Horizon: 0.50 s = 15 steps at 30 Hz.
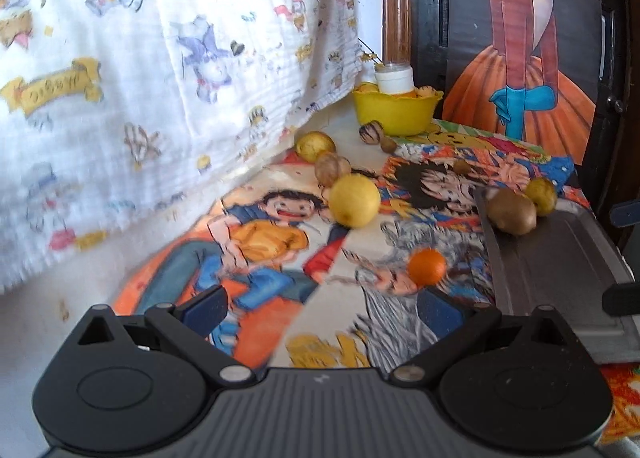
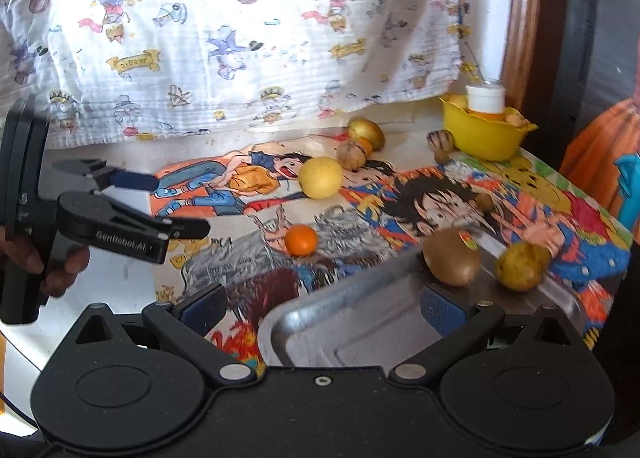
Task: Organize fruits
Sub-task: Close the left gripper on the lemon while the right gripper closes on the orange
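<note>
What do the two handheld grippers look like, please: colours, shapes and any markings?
Both are black plastic. The left gripper has a pistol-style handle, slim linkage arms, dark blue finger pads and white "GenRobot.AI" lettering on its side. The right gripper shows two round black housings, silver pivot pins, a ribbed centre panel and blue textured pads. No sleeve is visible.

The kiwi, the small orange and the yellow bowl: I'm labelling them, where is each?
kiwi (image 2: 452, 257), right wrist view, middle of its brown skin.
small orange (image 2: 301, 240), right wrist view, its centre.
yellow bowl (image 1: 394, 113), left wrist view, front wall.
</note>
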Motion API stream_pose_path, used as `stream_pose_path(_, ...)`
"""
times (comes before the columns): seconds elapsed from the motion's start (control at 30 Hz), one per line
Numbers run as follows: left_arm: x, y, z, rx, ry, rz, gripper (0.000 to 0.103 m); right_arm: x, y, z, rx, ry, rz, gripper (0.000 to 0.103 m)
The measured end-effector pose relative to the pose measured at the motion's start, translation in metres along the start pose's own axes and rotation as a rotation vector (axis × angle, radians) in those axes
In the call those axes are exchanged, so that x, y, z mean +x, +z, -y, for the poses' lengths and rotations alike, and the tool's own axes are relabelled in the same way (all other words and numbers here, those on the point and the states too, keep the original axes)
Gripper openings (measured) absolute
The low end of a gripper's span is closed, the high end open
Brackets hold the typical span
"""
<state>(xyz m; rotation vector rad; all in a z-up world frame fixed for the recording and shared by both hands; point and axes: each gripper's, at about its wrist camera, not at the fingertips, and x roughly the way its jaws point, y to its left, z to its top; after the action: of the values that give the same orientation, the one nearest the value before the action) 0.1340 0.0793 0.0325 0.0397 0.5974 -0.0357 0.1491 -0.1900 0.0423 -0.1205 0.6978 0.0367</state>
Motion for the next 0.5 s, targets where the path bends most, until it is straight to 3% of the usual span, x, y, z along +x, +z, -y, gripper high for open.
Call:
stream_pose_path(0.17,0.009,0.028,-0.011,0.025,0.018,0.032,0.103,0.012,0.027,0.004,0.006,0.061,0.002,0.102)
stream_pose_path(0.37,0.041,0.051,-0.018,0.047,0.0,0.047,0.103,0.043,0.03,0.004,-0.014,0.047,0.018,0.102)
stream_pose_path(0.5,0.066,0.056,-0.023,0.034,-0.074,0.035,0.103,0.07,0.022,-0.004,-0.057,0.038,-0.003,0.099)
